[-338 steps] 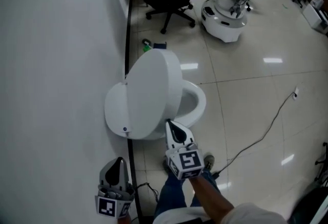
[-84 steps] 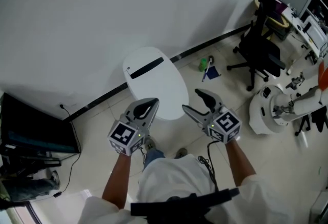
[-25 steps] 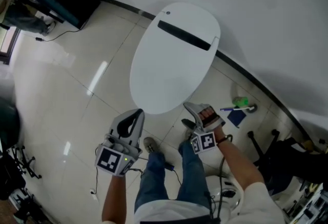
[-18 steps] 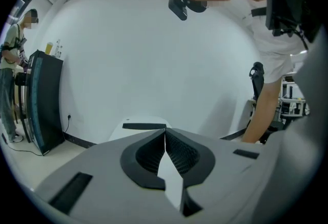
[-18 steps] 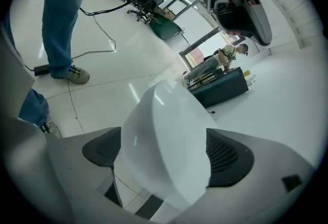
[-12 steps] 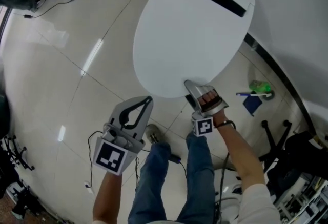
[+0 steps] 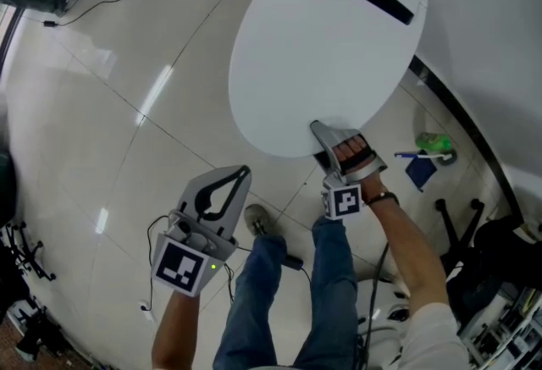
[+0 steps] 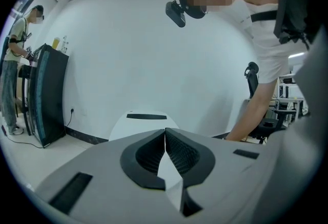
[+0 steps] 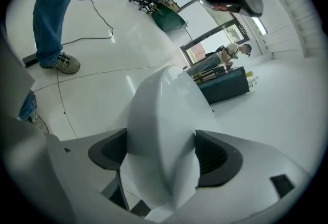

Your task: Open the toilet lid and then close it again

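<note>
Toilet lid [image 7: 322,46] front edge gripped between right gripper [image 7: 320,135] jaws — just closing.

Toilet bowl: hidden beneath closed toilet lid [image 7: 322,46]. Black chair [image 7: 495,243]: cut by right edge. Green floor item [image 7: 434,142]: unidentifiable.

You stand on a glossy pale tiled floor [image 7: 102,89]; overhead light reflects off it in bright streaks [image 7: 158,91]. A plain white wall [image 7: 500,13] meets the floor at a black baseboard [image 7: 457,110]. A black cabinet [image 8: 47,96] and an office chair [image 8: 250,75] stand near that wall.
</note>
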`<action>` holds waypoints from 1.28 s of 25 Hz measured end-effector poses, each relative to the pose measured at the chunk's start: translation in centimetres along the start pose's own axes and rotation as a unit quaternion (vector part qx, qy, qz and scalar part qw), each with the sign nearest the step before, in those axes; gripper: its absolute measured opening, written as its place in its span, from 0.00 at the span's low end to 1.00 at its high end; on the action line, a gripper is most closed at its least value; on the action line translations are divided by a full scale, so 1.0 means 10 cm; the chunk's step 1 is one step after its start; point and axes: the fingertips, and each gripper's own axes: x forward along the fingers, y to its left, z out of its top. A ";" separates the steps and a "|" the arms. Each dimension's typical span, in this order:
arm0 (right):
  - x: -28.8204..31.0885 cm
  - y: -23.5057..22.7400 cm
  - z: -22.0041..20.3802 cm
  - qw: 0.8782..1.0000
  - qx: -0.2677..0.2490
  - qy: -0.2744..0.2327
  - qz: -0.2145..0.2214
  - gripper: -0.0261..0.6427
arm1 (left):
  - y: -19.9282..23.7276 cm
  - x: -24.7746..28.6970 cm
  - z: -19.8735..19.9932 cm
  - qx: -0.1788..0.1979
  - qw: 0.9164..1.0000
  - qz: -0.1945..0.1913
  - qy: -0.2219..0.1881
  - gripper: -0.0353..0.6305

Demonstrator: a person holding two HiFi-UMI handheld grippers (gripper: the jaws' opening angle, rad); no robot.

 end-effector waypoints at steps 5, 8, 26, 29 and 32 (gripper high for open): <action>-0.47 -0.53 0.17 1.000 0.016 -0.022 0.003 0.61 | 0.04 -0.16 0.31 0.004 1.000 0.019 -0.007 0.06; -0.95 -0.99 0.28 0.997 0.067 -0.042 0.006 0.56 | -0.03 -0.29 0.63 0.011 1.000 0.021 0.000 0.06; -2.33 -5.14 -1.25 0.888 0.425 -0.154 -0.081 0.38 | -0.12 0.39 2.88 0.050 0.996 0.030 -0.064 0.06; -2.27 -5.57 -1.72 0.864 0.467 -0.160 -0.105 0.36 | -0.16 0.56 3.01 0.047 0.996 0.030 -0.069 0.06; -2.17 -5.88 -2.19 0.831 0.515 -0.163 -0.131 0.34 | -0.25 0.63 3.04 0.045 0.996 0.030 -0.071 0.06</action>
